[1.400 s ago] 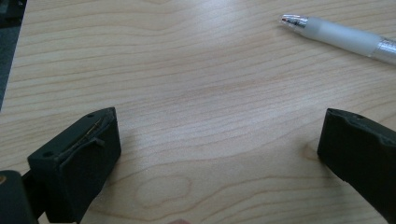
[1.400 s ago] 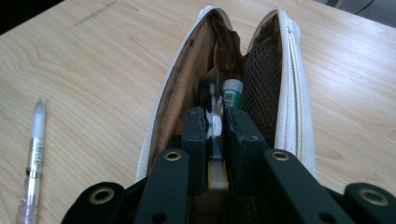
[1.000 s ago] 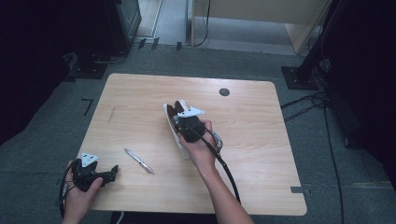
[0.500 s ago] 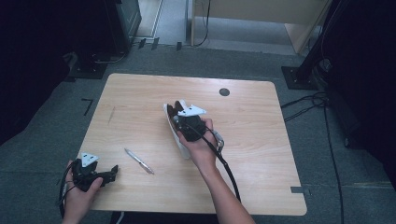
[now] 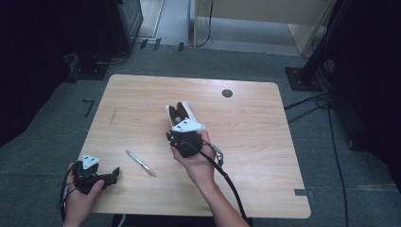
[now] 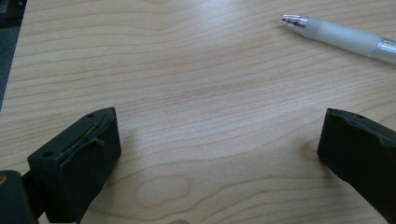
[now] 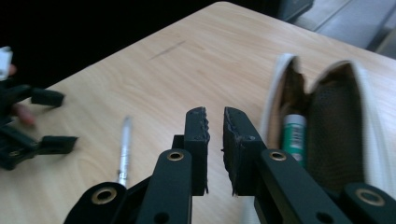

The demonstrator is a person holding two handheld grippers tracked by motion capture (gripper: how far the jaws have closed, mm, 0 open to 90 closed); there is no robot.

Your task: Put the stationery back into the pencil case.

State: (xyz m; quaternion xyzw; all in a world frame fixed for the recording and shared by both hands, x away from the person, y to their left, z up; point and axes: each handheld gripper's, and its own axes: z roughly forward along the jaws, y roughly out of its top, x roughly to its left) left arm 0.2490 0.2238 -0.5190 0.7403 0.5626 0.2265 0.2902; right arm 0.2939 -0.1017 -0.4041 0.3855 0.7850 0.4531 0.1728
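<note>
One pen (image 5: pixel 141 163) lies unpacked; right tongs (image 7: pixel 215 128), nearly pressed together and empty, must fetch it for the case (image 5: pixel 182 111); left tongs (image 6: pixel 219 154) spread.

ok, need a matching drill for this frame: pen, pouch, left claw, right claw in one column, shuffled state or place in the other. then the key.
Things:
1. pen
2. white pouch
3. left claw
4. right claw

States or places:
A. jaws nearly shut, nothing between them
B. lying flat on the table, between the two hands
C. jaws wide apart, low over bare wood
D. gaping open, a green-and-white item inside

Pairs: 1-B, 2-D, 3-C, 4-A
</note>
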